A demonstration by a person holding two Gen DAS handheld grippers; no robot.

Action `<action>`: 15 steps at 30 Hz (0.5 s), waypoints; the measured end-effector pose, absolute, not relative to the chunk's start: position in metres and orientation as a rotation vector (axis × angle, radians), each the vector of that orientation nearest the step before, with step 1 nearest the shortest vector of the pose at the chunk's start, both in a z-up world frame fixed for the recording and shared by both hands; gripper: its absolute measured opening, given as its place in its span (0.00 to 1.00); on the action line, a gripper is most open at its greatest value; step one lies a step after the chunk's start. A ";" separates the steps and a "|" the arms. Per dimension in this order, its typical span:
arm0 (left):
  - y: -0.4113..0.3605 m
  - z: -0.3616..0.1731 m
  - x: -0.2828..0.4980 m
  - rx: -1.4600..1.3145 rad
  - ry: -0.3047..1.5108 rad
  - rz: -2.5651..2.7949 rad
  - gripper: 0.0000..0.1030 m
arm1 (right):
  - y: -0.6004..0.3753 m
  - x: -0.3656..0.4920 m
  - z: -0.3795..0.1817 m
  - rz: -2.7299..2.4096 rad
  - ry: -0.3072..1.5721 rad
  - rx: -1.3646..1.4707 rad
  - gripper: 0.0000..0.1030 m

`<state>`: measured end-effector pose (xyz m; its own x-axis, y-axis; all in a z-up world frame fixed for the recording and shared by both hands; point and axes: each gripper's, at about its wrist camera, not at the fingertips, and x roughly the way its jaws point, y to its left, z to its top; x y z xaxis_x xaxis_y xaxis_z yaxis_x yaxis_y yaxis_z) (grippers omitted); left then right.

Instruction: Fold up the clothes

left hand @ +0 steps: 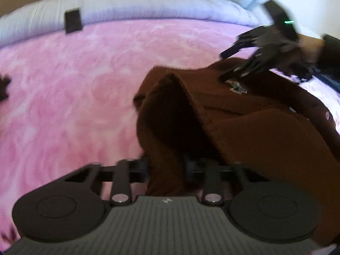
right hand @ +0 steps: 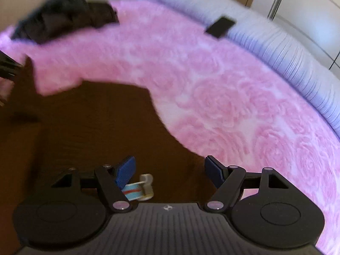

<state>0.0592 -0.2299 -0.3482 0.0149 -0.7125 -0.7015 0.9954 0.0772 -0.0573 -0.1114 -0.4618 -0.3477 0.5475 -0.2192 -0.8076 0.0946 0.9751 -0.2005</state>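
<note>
Left gripper clamped on a raised fold of brown knitted garment, lying on pink fluffy blanket. Right gripper spread wide, empty, directly above the cloth's right part.

Open pink blanket left and ahead; brown garment fills the right.

The pink blanket lies bare across a wide stretch. The brown garment rises in a fold beside it, the right gripper just over its far part. A small black object sits at the quilt edge; dark clothes occupy the blanket's far corner.
</note>
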 end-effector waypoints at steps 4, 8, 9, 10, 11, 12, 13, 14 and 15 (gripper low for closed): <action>-0.247 -0.337 0.064 0.560 0.564 -1.447 0.08 | -0.485 -0.107 -0.358 -0.206 1.013 -0.037 0.62; -0.272 -0.323 0.067 0.546 0.463 -1.459 0.07 | -0.490 -0.133 -0.352 -0.246 0.974 0.000 0.01; -0.280 -0.318 0.066 0.536 0.428 -1.462 0.07 | -0.491 -0.144 -0.347 -0.281 0.946 -0.008 0.00; -0.290 -0.312 0.065 0.522 0.389 -1.467 0.07 | -0.493 -0.158 -0.338 -0.344 0.911 -0.018 0.00; -0.300 -0.305 0.063 0.503 0.343 -1.474 0.07 | -0.495 -0.171 -0.328 -0.407 0.874 -0.029 0.00; -0.311 -0.299 0.062 0.477 0.302 -1.481 0.08 | -0.498 -0.185 -0.319 -0.470 0.837 -0.039 0.00; -0.323 -0.293 0.063 0.441 0.276 -1.482 0.08 | -0.500 -0.200 -0.309 -0.540 0.800 -0.047 0.00; -0.335 -0.289 0.064 0.402 0.261 -1.474 0.10 | -0.504 -0.217 -0.299 -0.623 0.766 -0.053 0.00; -0.347 -0.285 0.065 0.369 0.256 -1.463 0.15 | -0.506 -0.232 -0.291 -0.704 0.745 -0.071 0.00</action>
<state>0.0653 -0.3471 -0.2853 0.0958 -0.9164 -0.3887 0.9939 0.0668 0.0876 -0.2323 -0.5060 -0.2914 0.5197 -0.6104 -0.5977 0.5622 0.7712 -0.2987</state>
